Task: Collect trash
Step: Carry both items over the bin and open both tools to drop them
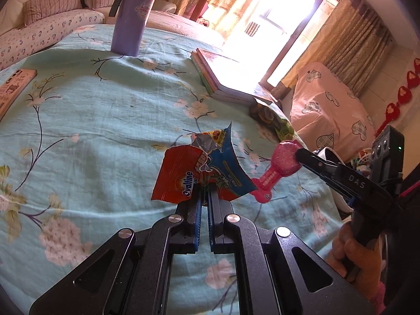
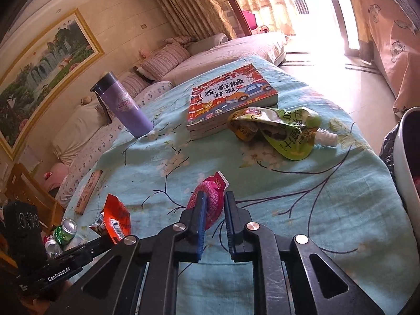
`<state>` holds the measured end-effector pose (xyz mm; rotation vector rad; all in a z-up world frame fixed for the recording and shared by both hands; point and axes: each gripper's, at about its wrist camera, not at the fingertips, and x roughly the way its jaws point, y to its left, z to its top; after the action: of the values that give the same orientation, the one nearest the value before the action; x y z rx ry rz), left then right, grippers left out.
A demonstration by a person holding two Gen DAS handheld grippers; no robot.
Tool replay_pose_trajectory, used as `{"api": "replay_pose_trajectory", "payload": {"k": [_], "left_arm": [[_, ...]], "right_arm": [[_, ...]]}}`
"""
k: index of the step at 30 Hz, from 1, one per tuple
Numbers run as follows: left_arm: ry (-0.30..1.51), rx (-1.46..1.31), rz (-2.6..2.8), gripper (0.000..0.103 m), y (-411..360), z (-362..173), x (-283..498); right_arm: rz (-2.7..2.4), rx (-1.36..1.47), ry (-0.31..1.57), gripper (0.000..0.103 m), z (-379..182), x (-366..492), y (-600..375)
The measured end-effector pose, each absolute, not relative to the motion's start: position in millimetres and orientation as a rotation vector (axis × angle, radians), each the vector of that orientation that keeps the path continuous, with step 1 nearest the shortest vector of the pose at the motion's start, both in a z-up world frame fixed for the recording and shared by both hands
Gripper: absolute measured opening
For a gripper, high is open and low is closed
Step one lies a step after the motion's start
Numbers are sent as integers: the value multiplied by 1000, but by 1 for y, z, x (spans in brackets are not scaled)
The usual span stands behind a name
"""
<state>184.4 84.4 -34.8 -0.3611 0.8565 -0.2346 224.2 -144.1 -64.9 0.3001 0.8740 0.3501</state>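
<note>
Widest of all, a teal flowered tablecloth (image 2: pixel 328 210), carrying everything below

To the right of it, cut off by the frame edge, a white bin (image 2: pixel 409 173) with a dark liner; mouth and contents hard to make out

Toward the far side, a stack of books (image 2: pixel 231 97) and an upright purple flask (image 2: pixel 126 107); neither looks like trash

Just in front of the books, touching their near edge, a crumpled green pouch (image 2: pixel 278 131) with a white spout pointing toward the bin side; not yet picked up

Nearer, a torn red wrapper (image 1: pixel 183 178), pinched at its lower edge in the closed left gripper (image 1: pixel 205 197) and standing up off the cloth

Smallest, a pink pouch (image 2: pixel 212 197), clamped at its fat end by the closed right gripper (image 2: pixel 214 204); long axis slanting from the fingertips down and away to the narrow end, which sits at or just above the cloth, hard to say which

Probably next: carry both pieces to the bin, lying right of the right gripper and so nearer that hand, the left having to cross further

Low at the left edge, some cans (image 2: pixel 64 232), half hidden behind the left gripper's body; only part of a hand (image 1: pixel 351 257) visible on the right handle
</note>
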Motion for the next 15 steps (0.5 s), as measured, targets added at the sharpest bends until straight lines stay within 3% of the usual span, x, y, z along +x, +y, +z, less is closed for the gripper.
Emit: {"api": "replay_pose_trajectory", "payload": {"k": [15], "left_arm": [[857,-227,-401,4,-39,-18,169]], "right_arm": [[231,333,766,13,-30,163,-250]]}}
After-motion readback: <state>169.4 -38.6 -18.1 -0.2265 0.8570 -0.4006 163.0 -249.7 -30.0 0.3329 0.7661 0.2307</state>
